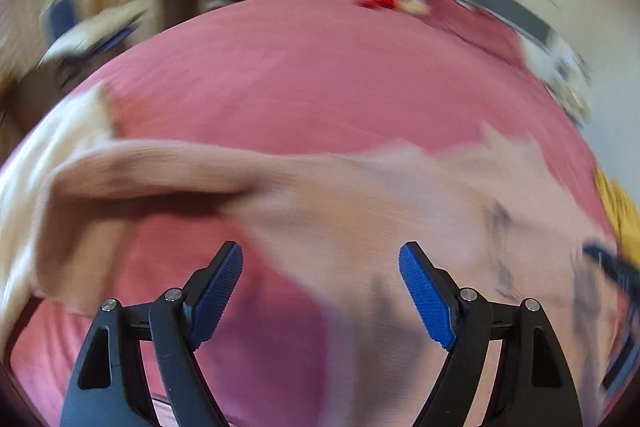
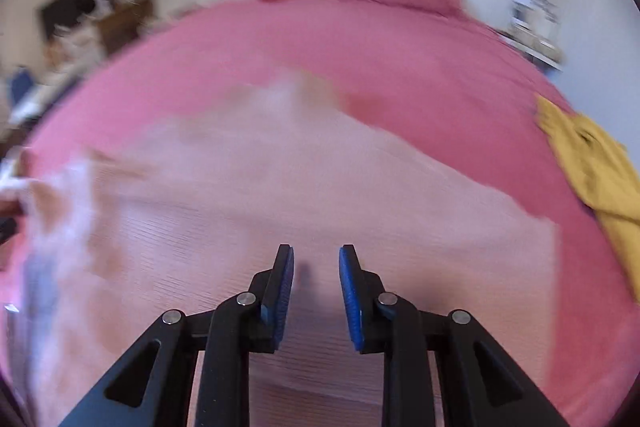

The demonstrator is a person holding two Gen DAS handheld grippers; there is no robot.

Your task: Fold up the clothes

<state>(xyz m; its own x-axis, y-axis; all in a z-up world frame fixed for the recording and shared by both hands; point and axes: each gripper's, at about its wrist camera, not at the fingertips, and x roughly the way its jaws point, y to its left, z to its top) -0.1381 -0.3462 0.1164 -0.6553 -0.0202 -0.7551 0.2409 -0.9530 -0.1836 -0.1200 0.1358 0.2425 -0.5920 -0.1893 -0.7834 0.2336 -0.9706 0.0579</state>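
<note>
Below both grippers a pale pink garment lies spread on the pink bedspread, its sleeve stretching out ahead and left of the left gripper. That gripper stands wide open with nothing between its pads, probably freed to reach for the sleeve. The right gripper hovers over the garment's middle, jaws narrowly parted and holding nothing. A yellow garment waits to its right, likely next for folding.

— What's my left gripper made of?
— Matt black plastic, ribbed blue pads, shiny metal pins. At twelve o'clock: ribbed peach cloth garment on pink woven bedspread.
</note>
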